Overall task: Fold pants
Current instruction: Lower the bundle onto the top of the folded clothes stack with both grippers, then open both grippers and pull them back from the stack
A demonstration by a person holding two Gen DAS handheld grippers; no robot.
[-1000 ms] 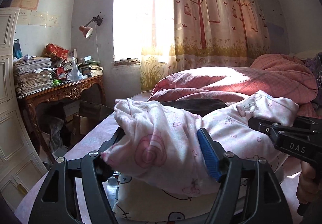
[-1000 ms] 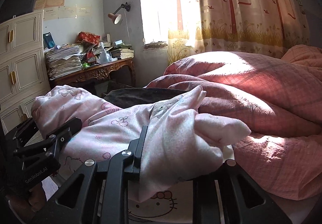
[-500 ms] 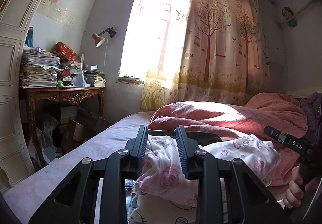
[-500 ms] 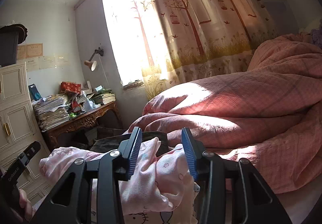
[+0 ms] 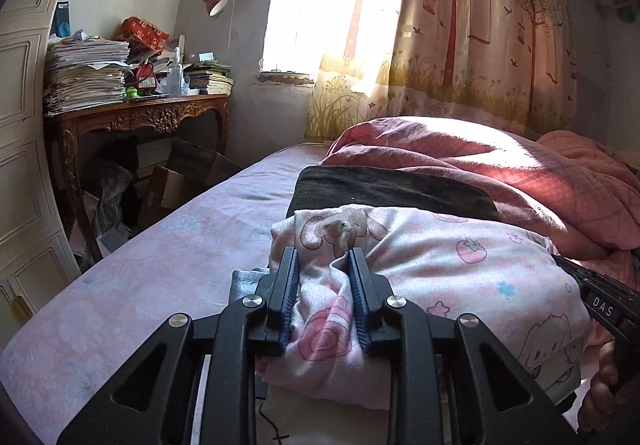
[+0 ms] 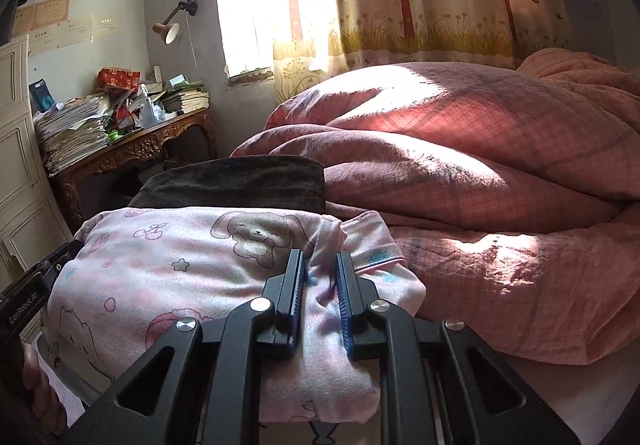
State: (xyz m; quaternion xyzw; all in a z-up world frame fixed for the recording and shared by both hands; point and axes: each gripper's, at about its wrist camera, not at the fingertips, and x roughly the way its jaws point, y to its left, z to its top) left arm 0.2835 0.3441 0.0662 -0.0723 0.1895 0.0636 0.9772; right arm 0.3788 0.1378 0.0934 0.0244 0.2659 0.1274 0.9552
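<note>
The pants [image 5: 460, 277] are pink with cartoon prints, bunched into a folded bundle low over the bed. My left gripper [image 5: 323, 265] is shut on a pinch of cloth at the bundle's left end. My right gripper [image 6: 320, 265] is shut on cloth at the right end of the pants [image 6: 192, 269]. Each gripper shows at the edge of the other's view: the right one [image 5: 604, 309] and the left one [image 6: 28, 305].
A dark folded garment [image 5: 392, 189] lies just behind the pants. A pink quilt [image 6: 480, 165] is heaped to the right. The bed sheet [image 5: 152, 277] runs left to the edge. A cluttered wooden table [image 5: 136, 117] and a white cabinet [image 5: 20, 165] stand at the left.
Both grippers have come down and forward with the pants, from held up to low over the bed. The bundle now sits against the dark garment.
</note>
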